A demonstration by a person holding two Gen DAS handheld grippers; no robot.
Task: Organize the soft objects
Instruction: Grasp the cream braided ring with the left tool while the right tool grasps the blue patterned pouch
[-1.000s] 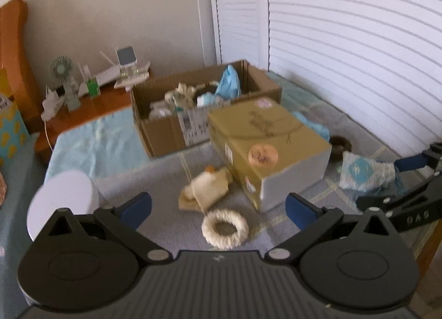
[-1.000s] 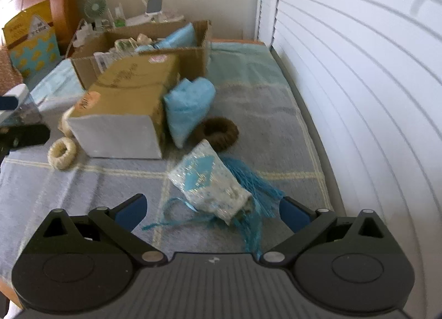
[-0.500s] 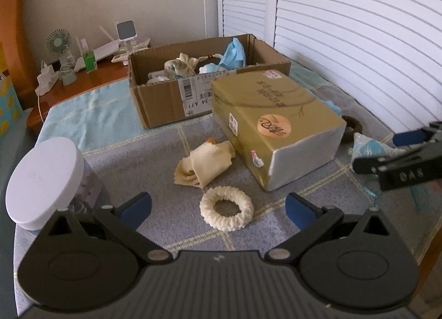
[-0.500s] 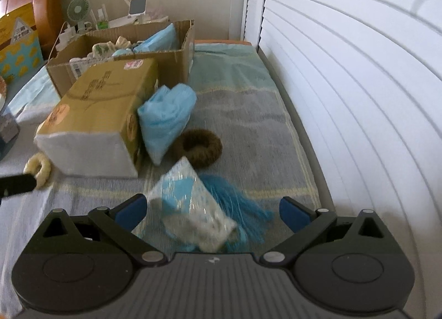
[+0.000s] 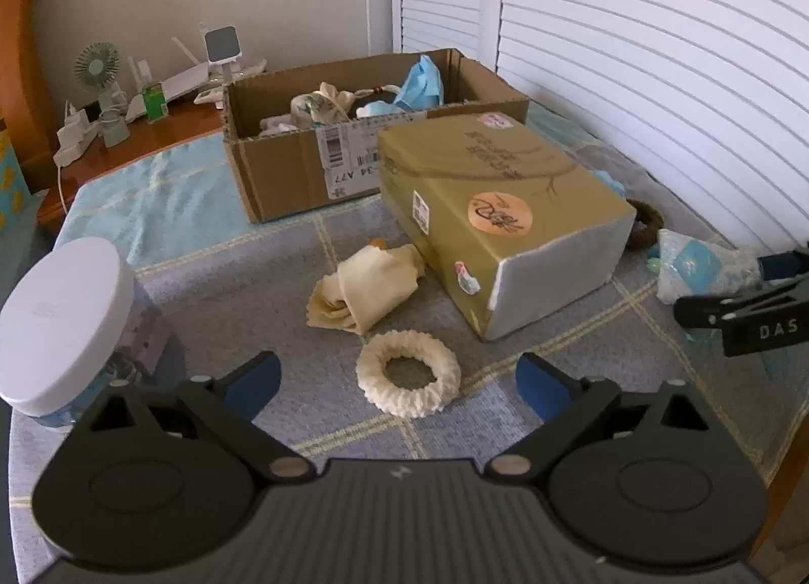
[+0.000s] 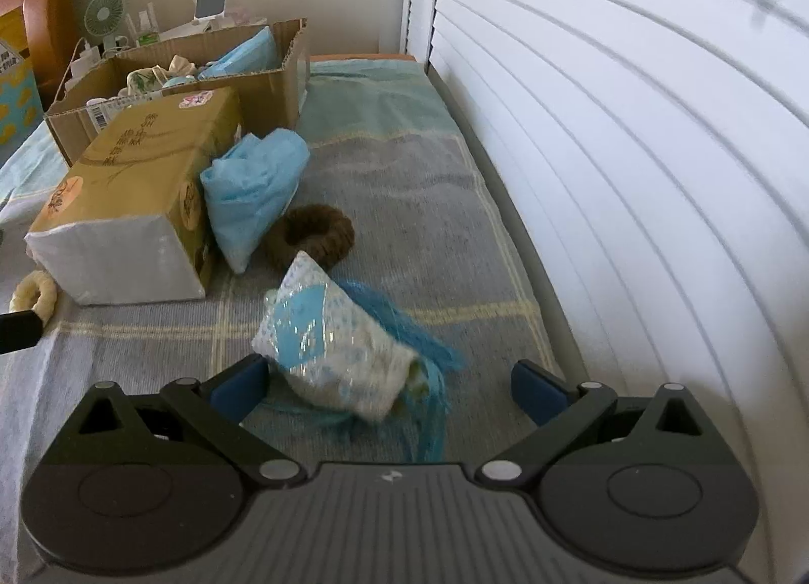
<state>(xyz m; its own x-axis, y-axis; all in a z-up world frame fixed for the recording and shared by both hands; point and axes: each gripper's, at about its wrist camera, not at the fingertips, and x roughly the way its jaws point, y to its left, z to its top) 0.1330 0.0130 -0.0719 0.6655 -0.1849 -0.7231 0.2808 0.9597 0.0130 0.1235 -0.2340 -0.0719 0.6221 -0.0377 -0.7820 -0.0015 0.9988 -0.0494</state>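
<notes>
Two grippers lower than a second ago. Left gripper (image 5: 397,376) wide, jaws closing, cream ring (image 5: 407,374) between, untouched. Right gripper (image 6: 389,384) wide open, nothing gripped, sequin pouch (image 6: 331,349) now between jaws. Grasps imminent; cardboard box (image 5: 298,169) well ahead.

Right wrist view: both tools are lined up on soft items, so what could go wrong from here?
1. The right tool straddles the white-and-blue patterned sachet; its loose blue tassel strands may snag.
2. The left tool is closing, empty, short of the cream knitted ring; it may pinch the grey checked cloth instead.
</notes>
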